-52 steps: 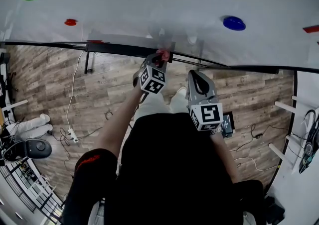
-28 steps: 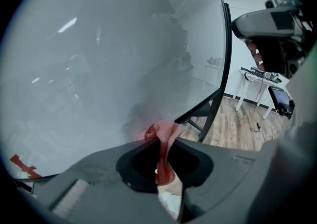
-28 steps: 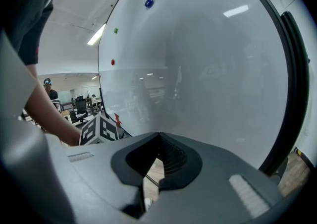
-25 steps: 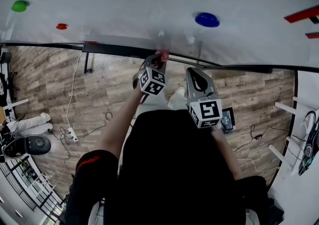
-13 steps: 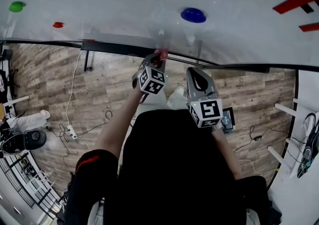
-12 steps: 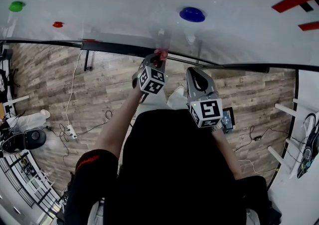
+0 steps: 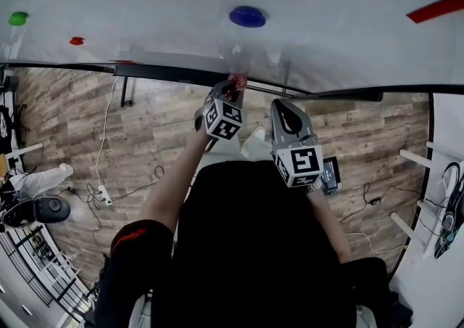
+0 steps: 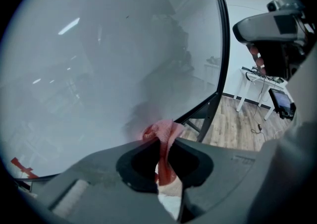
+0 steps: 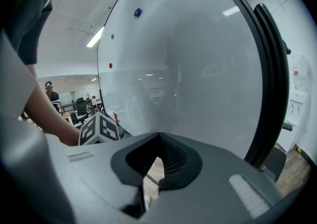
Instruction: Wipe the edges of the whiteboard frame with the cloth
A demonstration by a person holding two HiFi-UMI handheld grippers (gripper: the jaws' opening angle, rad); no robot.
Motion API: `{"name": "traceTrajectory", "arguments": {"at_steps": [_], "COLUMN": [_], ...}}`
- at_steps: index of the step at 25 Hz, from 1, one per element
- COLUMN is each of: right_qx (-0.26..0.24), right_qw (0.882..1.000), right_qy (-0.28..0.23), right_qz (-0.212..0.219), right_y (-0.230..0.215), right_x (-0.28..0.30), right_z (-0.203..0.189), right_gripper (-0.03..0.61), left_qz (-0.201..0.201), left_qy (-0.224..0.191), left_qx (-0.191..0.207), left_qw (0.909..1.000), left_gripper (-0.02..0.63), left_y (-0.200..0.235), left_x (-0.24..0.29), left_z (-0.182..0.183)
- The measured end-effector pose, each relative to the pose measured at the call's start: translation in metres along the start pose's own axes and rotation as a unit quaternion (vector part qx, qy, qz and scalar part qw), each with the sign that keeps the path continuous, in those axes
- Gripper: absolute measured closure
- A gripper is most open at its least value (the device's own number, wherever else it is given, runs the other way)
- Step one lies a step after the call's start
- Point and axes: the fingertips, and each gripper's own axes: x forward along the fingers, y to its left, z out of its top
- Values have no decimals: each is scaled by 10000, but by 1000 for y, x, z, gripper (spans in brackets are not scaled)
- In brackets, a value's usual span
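The left claw (image 8: 161, 141) is clamped on the red cloth (image 8: 163, 131). The cloth's bunched tip pokes out past the jaws and meets the whiteboard (image 7: 145, 0) right beside the black frame (image 7: 174, 72) along the board's near edge. The right claw (image 9: 157, 138) hangs just to the right of the left one, jaws pressed together with nothing in them, near the frame. A blue magnet (image 7: 247, 16) sits on the board beyond the cloth. A green magnet (image 7: 18, 18) and a red magnet (image 7: 76, 41) lie far left.
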Motion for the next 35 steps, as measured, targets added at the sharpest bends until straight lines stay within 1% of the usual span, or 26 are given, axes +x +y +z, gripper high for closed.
{"name": "traceTrajectory", "arguments": {"at_steps": [17, 35], "right_qx": [63, 165], "right_qw": [9999, 9995], "right_qy": [-20, -12], "right_qz": [-129, -287], "right_y": [-21, -39], "right_x": [-16, -29], "right_z": [-7, -15], "right_gripper": [577, 577], "left_qz": [-38, -167], "left_qy": [32, 18], "left_qx": [164, 324], "left_qw": [9999, 9993], "left_gripper": [566, 566], "left_y": [-21, -41], "left_x": [12, 21], "left_z": [9, 19]}}
